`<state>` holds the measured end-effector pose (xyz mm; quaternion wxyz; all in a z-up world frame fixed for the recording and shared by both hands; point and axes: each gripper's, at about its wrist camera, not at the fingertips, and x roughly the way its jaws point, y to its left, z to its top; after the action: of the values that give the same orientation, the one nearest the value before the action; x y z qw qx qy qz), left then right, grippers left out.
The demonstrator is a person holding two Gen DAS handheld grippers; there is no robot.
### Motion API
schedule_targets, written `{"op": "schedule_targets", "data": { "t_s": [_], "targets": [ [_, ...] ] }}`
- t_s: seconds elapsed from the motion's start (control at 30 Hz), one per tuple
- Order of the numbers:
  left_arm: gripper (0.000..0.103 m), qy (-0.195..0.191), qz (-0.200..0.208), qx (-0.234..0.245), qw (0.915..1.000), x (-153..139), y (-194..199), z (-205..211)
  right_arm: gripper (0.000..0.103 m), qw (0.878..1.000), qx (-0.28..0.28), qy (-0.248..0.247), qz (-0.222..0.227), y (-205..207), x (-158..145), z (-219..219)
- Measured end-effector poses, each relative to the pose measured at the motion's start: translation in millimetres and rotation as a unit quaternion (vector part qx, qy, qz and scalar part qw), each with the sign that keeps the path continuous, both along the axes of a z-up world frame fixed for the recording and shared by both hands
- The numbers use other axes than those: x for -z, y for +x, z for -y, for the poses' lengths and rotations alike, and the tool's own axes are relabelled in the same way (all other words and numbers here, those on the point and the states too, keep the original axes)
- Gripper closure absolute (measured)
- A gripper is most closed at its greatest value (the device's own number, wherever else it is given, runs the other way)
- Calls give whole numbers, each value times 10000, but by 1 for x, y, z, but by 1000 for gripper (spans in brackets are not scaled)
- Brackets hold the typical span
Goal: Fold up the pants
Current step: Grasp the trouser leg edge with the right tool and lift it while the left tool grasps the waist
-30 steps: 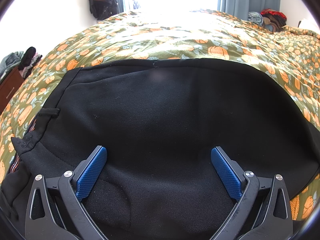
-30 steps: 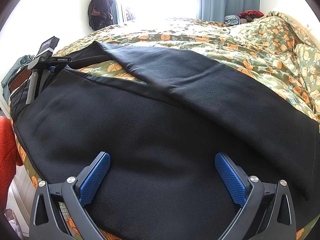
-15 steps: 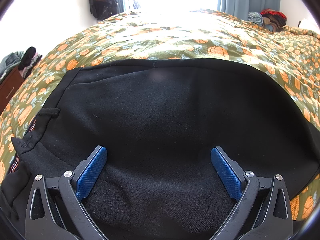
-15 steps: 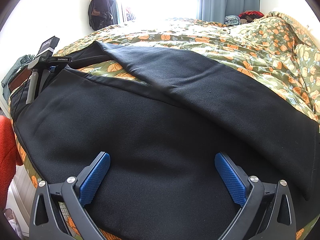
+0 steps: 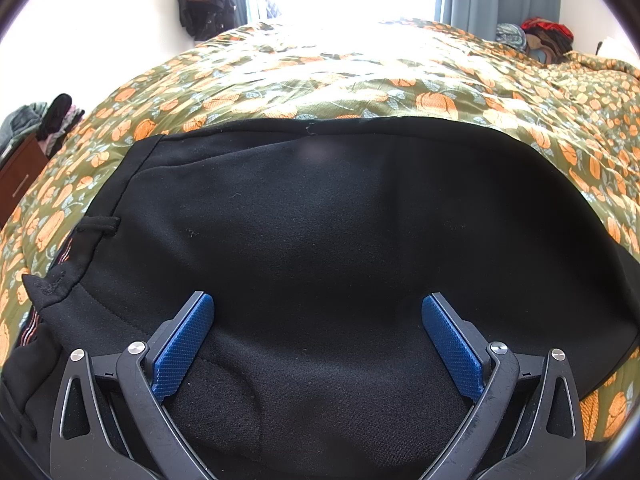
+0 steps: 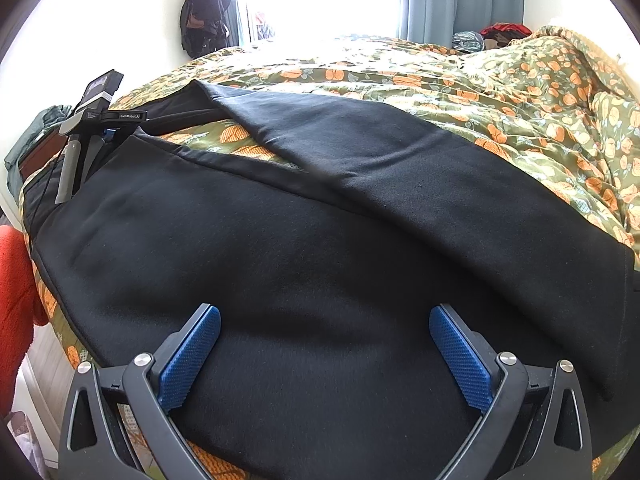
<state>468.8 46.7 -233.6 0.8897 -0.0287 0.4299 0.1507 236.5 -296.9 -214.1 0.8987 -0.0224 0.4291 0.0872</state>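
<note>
Right wrist view: two spread tongs [image 6: 324, 350] [image 5: 318, 340] over one black pants [image 6: 280, 264].

both wrist views close over pants [image 5: 320, 220], facing window

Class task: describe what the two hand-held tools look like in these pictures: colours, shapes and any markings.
Both match. The left tool and right tool each have black, curved, open-framed fingers with silver round pivot screws and blue cross-hatched pads. Seen from the right wrist view, the left tool's body carries small white lettering on black.
</note>
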Motion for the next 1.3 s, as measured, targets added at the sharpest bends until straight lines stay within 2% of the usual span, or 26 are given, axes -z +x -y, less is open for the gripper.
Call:
{"op": "schedule_targets", "data": {
  "t_s": [0.03, 0.1, 0.2, 0.23, 0.27, 0.33, 0.37, 0.47, 0.6, 0.67, 0.7, 0.77, 0.8, 0.83, 0.87, 0.93, 1.0, 1.1, 1.23, 1.27, 1.3],
  "targets": [
    [0, 0, 0, 0, 10000, 0, 0, 0, 1, 9999, -3, 132, 8, -5, -5, 3],
    [1, 0, 0, 0, 10000, 0, 0, 0, 1, 9968, -19, 798, 60, -15, -16, 10],
    [1, 0, 0, 0, 10000, 0, 0, 0, 1, 9810, -2, 1940, 40, -21, -24, 26],
    [0, 0, 0, -1, 10000, 0, 0, 0, 1, 9782, 86, 2075, 16, -20, -24, 31],
    [0, 0, 0, -1, 10000, 0, 0, 0, 1, 9796, 249, 1992, -27, -16, -23, 35],
    [1, 0, 0, -2, 10000, 0, 0, 0, 2, 9840, 880, 1536, -198, -7, -15, 52],
    [1, 0, 0, -2, 10000, 0, 0, 0, 9, 9780, 1270, 1640, -208, -5, -12, 68],
    [0, 1, 1, -2, 10000, 0, 0, 0, 15, 9317, 2173, 2909, -13, -11, -7, 121],
    [1, 0, 1, -10, 10000, 0, 0, 0, 18, 8963, 2958, 3293, 277, -18, -10, 149],
    [0, 6, -3, -11, 10000, 1, 0, 0, 22, 8747, 3268, 3568, 290, -17, -7, 156],
    [0, 3, -3, -11, 10000, 1, 0, 0, 25, 8665, 3393, 3653, 244, -16, -4, 158],
    [0, 4, -3, -12, 10000, 1, 0, -1, 38, 8578, 3562, 3701, 200, -14, 0, 164],
    [0, 1, -3, -11, 10000, 1, 0, 0, 41, 8562, 3592, 3707, 220, -15, 1, 166],
    [0, 3, 2, -12, 10000, 1, 0, 0, 51, 8574, 3616, 3656, 212, -15, 1, 168],
    [1, 2, 8, -11, 10000, 1, -1, 0, 66, 8610, 3633, 3555, 182, -18, 3, 172],
    [1, -3, 1, -10, 10000, 1, 0, -1, 85, 8679, 3635, 3384, 106, -19, 6, 177],
    [0, -3, -4, -10, 10000, 2, 0, -1, 86, 8692, 3545, 3445, 124, -21, 7, 181],
    [0, 16, -1, -22, 10000, 1, 0, 0, 88, 8794, 3344, 3381, 246, -28, 3, 181],
    [0, -14, -22, -27, 10000, 1, 0, 0, 89, 8810, 3091, 3546, 502, -31, -15, 177],
    [1, -54, -170, -33, 9998, -2, 1, 0, 90, 8833, 2995, 3559, 592, -31, -22, 176],
    [1, -157, -500, 3, 9986, -8, 4, -1, 90, 8869, 2894, 3537, 684, -31, -32, 174]
  ]
}}
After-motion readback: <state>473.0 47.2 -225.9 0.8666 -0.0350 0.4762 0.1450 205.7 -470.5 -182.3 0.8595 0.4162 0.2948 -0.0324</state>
